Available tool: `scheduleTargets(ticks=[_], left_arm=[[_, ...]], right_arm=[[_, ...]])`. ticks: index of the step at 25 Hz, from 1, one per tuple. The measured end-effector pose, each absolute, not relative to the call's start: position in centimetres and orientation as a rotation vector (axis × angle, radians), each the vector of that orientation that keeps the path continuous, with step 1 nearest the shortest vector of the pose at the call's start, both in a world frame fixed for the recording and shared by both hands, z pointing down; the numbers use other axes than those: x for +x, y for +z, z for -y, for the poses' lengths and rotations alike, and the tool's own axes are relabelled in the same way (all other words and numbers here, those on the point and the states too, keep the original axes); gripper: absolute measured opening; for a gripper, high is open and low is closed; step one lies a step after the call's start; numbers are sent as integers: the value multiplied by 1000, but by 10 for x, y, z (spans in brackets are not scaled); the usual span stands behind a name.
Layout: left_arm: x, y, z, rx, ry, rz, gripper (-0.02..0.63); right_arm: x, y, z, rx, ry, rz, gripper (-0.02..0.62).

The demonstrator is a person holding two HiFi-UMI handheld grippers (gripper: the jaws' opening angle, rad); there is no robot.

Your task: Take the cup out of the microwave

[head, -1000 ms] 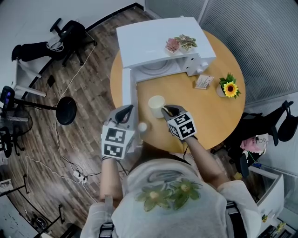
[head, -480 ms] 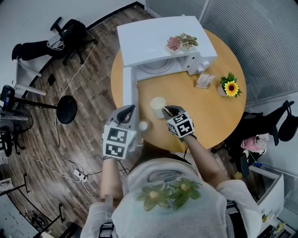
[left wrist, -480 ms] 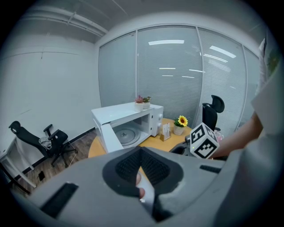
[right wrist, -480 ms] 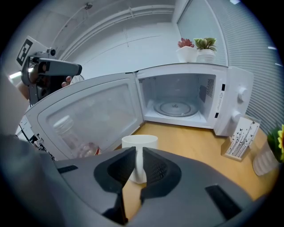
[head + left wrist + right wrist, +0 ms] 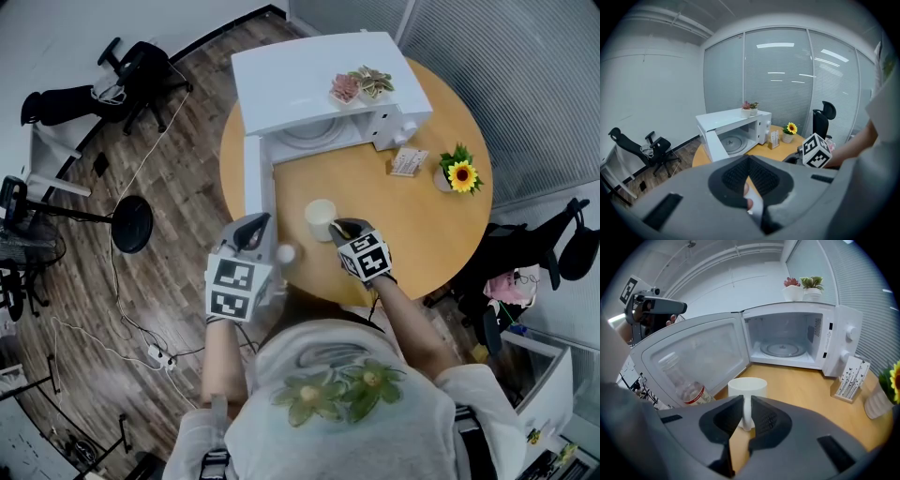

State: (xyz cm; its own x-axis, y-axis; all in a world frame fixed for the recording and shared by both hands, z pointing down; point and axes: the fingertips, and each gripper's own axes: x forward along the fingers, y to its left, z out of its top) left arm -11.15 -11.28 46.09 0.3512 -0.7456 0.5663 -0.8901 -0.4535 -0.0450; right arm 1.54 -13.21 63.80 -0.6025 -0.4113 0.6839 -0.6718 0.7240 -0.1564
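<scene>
The white cup [image 5: 320, 217] is outside the white microwave [image 5: 309, 84], low over the round wooden table [image 5: 422, 244]. Its base is hidden, so I cannot tell whether it rests there. My right gripper [image 5: 336, 225] is shut on the cup's handle; in the right gripper view the handle [image 5: 747, 411] runs up between the pads to the cup [image 5: 747, 389]. The microwave door [image 5: 253, 178] stands wide open and the cavity [image 5: 783, 341] holds only the glass turntable. My left gripper [image 5: 255, 225] sits at the door's free end, jaws together on a white strip [image 5: 757, 206] that looks like the door's edge.
A clear plastic bottle [image 5: 682, 383] stands behind the door glass, its white cap [image 5: 286, 253] near the table's front edge. A sunflower pot [image 5: 460, 175] and a card holder [image 5: 409, 164] stand right of the microwave. Small potted plants [image 5: 363, 86] sit on its top.
The right gripper has sunk a little towards the table with the cup in it. The left gripper and the door have stayed where they were.
</scene>
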Motion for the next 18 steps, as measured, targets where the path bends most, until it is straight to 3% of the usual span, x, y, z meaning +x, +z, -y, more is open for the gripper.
scheduleTargets(ticks=[18], left_arm=[[-106, 463, 102, 2355, 796, 1431, 3]], right_arm=[[27, 657, 98, 759, 447, 2208, 63]])
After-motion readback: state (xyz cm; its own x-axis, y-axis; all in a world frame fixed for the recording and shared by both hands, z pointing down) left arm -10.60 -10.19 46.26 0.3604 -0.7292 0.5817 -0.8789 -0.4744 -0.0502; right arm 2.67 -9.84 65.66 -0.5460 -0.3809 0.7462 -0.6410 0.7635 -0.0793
